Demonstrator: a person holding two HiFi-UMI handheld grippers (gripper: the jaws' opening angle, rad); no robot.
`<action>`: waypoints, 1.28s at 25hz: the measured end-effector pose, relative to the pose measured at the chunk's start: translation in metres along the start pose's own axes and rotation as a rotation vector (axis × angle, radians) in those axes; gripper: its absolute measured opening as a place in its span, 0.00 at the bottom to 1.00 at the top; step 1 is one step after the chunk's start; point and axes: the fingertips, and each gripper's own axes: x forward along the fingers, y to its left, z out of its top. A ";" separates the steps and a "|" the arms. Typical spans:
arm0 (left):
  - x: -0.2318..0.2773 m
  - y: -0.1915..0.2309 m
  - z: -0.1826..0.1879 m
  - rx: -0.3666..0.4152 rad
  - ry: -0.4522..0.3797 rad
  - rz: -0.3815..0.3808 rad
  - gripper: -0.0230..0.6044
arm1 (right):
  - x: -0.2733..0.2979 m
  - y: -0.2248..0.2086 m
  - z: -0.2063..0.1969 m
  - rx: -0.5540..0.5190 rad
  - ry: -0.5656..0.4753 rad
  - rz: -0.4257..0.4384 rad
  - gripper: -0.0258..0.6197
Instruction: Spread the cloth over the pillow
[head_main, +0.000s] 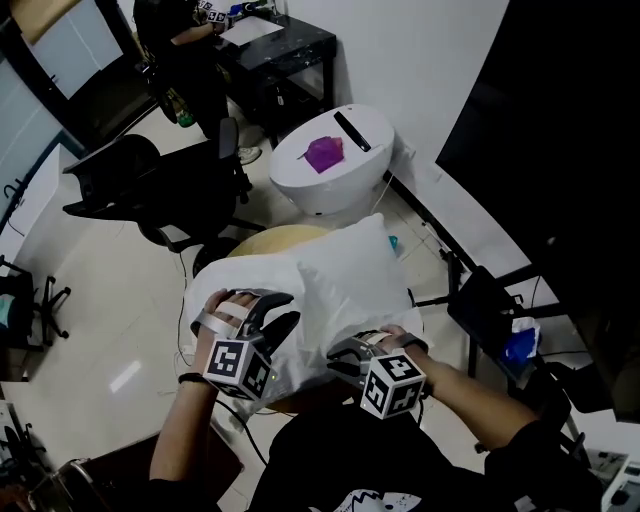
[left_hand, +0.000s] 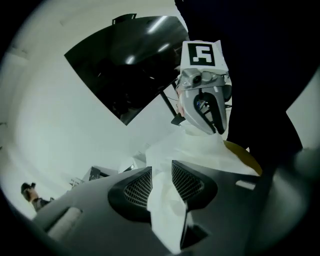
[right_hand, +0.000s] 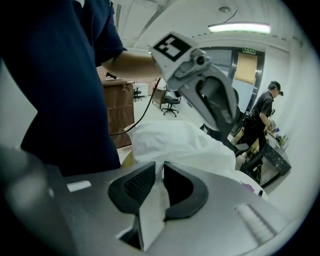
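Observation:
A white cloth (head_main: 345, 280) lies bunched over a white bulk on a round yellowish table (head_main: 262, 238); I cannot tell pillow from cloth there. My left gripper (head_main: 283, 312) is at the cloth's near left edge. In the left gripper view a fold of cloth (left_hand: 165, 200) fills the gap between the left gripper's (left_hand: 161, 167) pads, which press on it. My right gripper (head_main: 342, 357) is at the near right edge. In the right gripper view a strip of cloth (right_hand: 152, 210) is pinched in the narrow gap of the right gripper (right_hand: 159, 167).
A white round stand (head_main: 300, 185) with a purple object (head_main: 324, 152) and a black bar (head_main: 352, 131) is just beyond the table. A black office chair (head_main: 130, 185) stands at left, a black desk (head_main: 280, 45) and a person (head_main: 185, 50) at the back, dark equipment (head_main: 490, 300) at right.

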 end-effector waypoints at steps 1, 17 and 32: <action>0.011 0.002 0.007 0.034 -0.002 -0.032 0.22 | 0.002 0.004 0.001 -0.001 0.000 -0.002 0.14; 0.142 -0.081 0.066 0.446 0.040 -0.640 0.29 | -0.006 0.047 -0.031 0.192 -0.039 -0.056 0.14; 0.167 -0.119 0.059 0.559 0.119 -0.736 0.19 | -0.013 0.057 -0.053 0.299 -0.080 -0.100 0.14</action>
